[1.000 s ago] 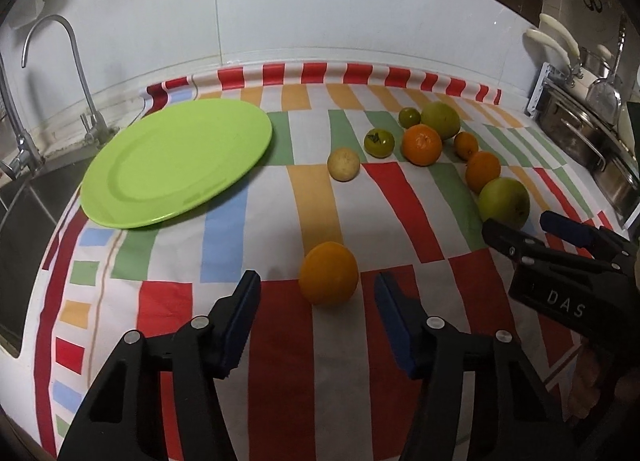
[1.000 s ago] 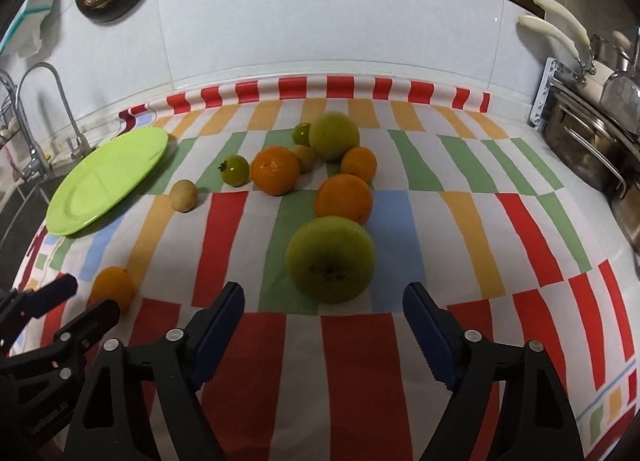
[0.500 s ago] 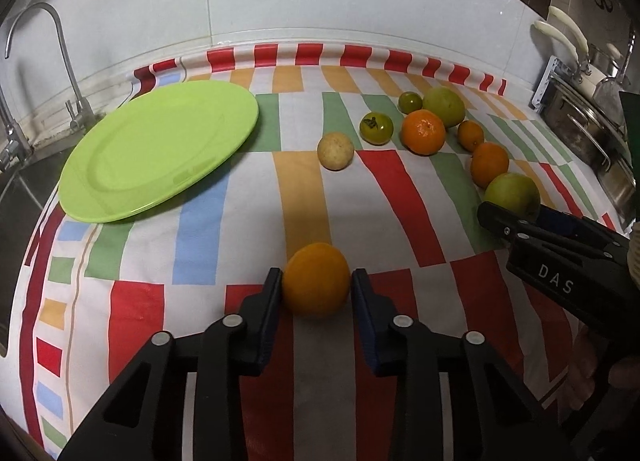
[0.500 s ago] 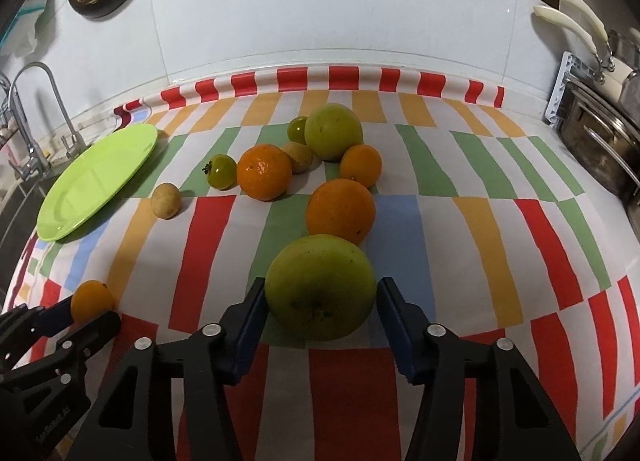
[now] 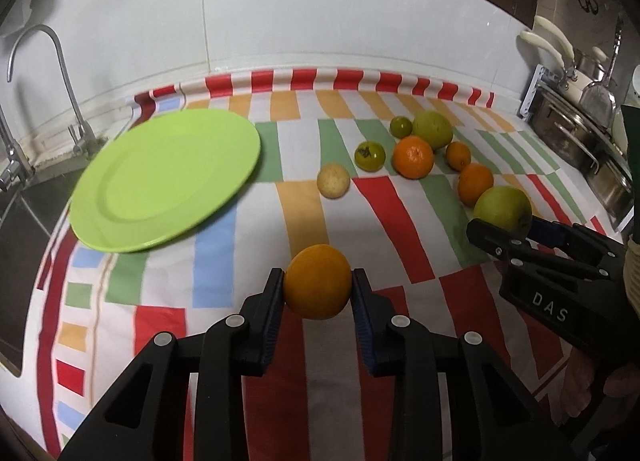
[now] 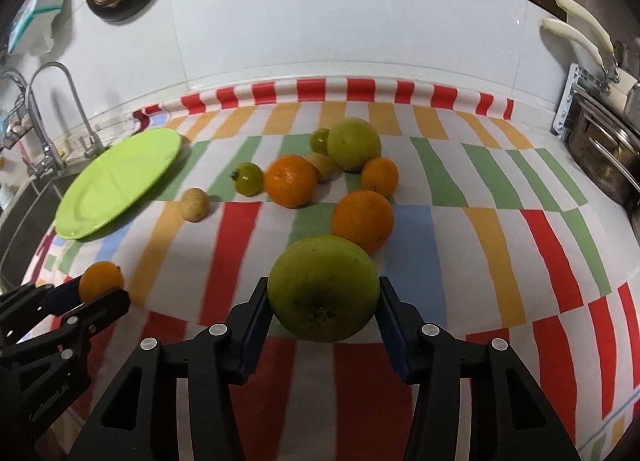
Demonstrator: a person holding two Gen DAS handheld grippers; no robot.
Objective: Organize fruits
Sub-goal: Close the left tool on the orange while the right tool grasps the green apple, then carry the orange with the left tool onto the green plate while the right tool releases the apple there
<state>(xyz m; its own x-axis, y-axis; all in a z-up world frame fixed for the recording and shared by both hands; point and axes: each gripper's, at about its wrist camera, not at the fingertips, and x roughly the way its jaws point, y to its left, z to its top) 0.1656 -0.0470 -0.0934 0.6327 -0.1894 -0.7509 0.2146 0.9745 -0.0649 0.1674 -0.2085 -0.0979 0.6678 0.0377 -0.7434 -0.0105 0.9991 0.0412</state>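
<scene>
Two fruits clamped, plate (image 5: 164,181) at 10 o'clock.
Left claw (image 5: 318,289) pinching orange (image 5: 318,281), nearer plate; right claw (image 6: 323,301) pinching green fruit (image 6: 323,288), farther off.

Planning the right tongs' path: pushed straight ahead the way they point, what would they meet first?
The right tongs, shut on the large green round fruit, would probably meet the big orange just behind it first, though depth is uncertain.
</scene>
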